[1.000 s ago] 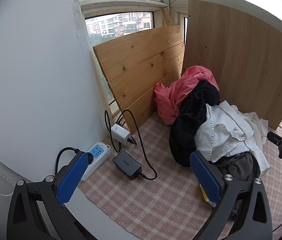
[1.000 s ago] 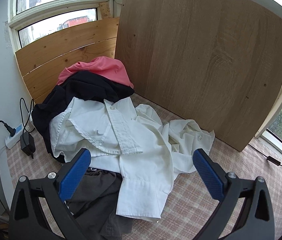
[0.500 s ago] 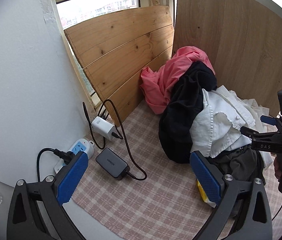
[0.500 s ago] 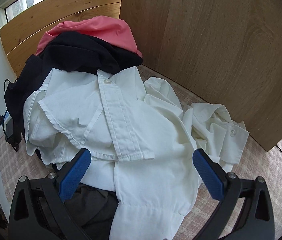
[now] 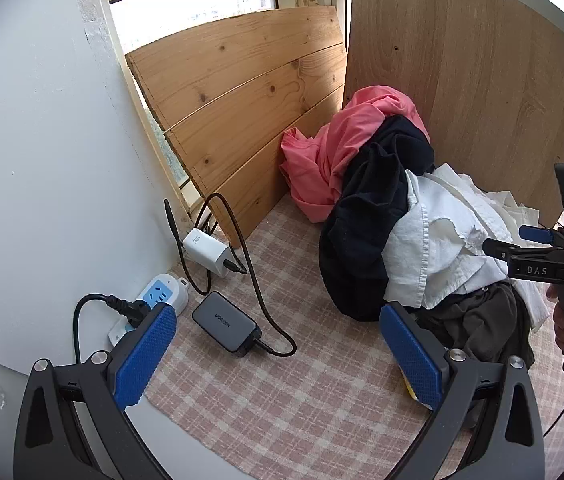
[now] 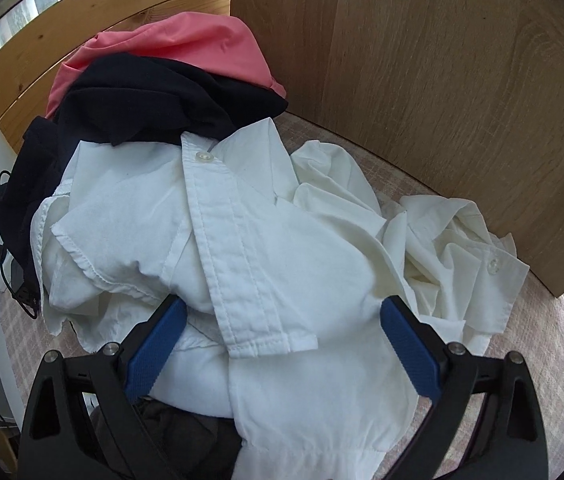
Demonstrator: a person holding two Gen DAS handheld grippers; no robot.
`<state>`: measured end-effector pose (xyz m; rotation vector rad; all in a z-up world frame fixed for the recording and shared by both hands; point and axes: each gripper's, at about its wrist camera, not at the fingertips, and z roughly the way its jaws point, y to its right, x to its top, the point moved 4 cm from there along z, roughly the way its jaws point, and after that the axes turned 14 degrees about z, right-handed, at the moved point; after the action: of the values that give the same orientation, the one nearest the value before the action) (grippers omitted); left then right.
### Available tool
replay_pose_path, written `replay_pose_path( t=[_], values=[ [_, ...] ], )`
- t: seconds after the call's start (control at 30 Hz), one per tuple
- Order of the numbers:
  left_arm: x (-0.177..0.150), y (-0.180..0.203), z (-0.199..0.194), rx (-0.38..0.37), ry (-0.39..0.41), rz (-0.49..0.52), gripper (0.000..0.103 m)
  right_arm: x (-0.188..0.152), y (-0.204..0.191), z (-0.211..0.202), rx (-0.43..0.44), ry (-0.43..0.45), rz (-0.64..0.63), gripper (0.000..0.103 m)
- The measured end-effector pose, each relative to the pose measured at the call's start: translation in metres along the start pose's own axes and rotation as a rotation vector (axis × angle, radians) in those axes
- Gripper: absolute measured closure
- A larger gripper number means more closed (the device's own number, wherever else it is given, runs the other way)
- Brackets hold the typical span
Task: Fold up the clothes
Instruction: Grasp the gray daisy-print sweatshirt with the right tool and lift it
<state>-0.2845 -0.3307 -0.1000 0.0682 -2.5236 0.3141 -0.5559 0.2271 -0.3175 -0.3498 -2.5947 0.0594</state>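
Tongs (image 6: 282,344) straddle shirt (image 6: 242,240) — (gaping).

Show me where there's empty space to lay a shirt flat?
The checked cloth is bare between the grey charger and the clothes pile. The left wall edge is crowded with the power strip and cables.

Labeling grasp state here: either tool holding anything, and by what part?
Nothing held. Right tool is open, straddling the white shirt's button placket without clamping. Left tool is open over the checked cloth.
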Motion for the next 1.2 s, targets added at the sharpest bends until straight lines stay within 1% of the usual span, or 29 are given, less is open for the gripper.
replay_pose_path(
  t=[0.13,0.23,0.4,0.43,0.5,0.57,0.63,0.67,0.7,0.73,0.8,0.87,0.9,0.97,1.03,1.2],
  values=[
    [-0.005,0.002,-0.001,-0.009,0.002,0.006,0.001,-0.047,-0.005,-0.059,0.068,0.005,0.012,0.005],
    [-0.009,0.004,-0.001,-0.032,0.004,0.001,0.001,-0.099,-0.004,-0.079,0.078,-0.059,0.04,0.005],
    [-0.014,0.009,-0.009,-0.062,0.012,0.017,0.001,-0.14,0.006,-0.034,0.005,-0.142,0.084,0.005],
    [-0.016,0.009,-0.012,-0.061,0.016,0.024,0.001,-0.141,0.007,-0.024,-0.002,-0.147,0.09,0.005],
    [-0.019,0.006,-0.017,-0.059,0.021,0.031,0.001,-0.137,0.005,-0.006,-0.004,-0.144,0.1,0.005],
    [-0.024,0.0,-0.022,-0.057,0.024,0.029,0.001,-0.136,0.0,0.006,0.022,-0.156,0.113,0.006],
    [-0.029,-0.008,-0.026,-0.047,0.025,0.022,0.001,-0.134,-0.005,0.004,0.061,-0.161,0.132,0.041],
    [-0.032,-0.012,-0.028,-0.042,0.025,0.014,0.001,-0.131,-0.007,-0.003,0.08,-0.159,0.136,0.046],
    [-0.035,-0.017,-0.029,-0.041,0.024,0.002,0.001,-0.128,-0.01,-0.011,0.099,-0.158,0.14,0.061],
    [-0.038,-0.023,-0.03,-0.04,0.024,-0.01,0.001,-0.126,-0.012,-0.018,0.119,-0.156,0.143,0.068],
    [-0.044,-0.031,-0.032,-0.043,0.025,-0.039,0.001,-0.115,-0.017,-0.037,0.174,-0.139,0.166,0.074],
    [-0.05,-0.039,-0.036,-0.049,0.029,-0.066,0.001,-0.094,-0.02,-0.065,0.258,-0.097,0.216,0.076],
    [-0.052,-0.042,-0.038,-0.051,0.032,-0.076,0.001,-0.081,-0.024,-0.081,0.283,-0.06,0.222,0.078],
    [-0.056,-0.048,-0.044,-0.051,0.041,-0.084,0.001,-0.051,-0.036,-0.111,0.317,0.011,0.206,0.08],
    [-0.058,-0.053,-0.051,-0.044,0.052,-0.088,0.001,-0.027,-0.051,-0.141,0.354,0.062,0.178,0.082],
    [-0.06,-0.066,-0.069,-0.035,0.085,-0.108,0.001,0.03,-0.087,-0.216,0.446,0.186,0.105,0.083]
  ],
)
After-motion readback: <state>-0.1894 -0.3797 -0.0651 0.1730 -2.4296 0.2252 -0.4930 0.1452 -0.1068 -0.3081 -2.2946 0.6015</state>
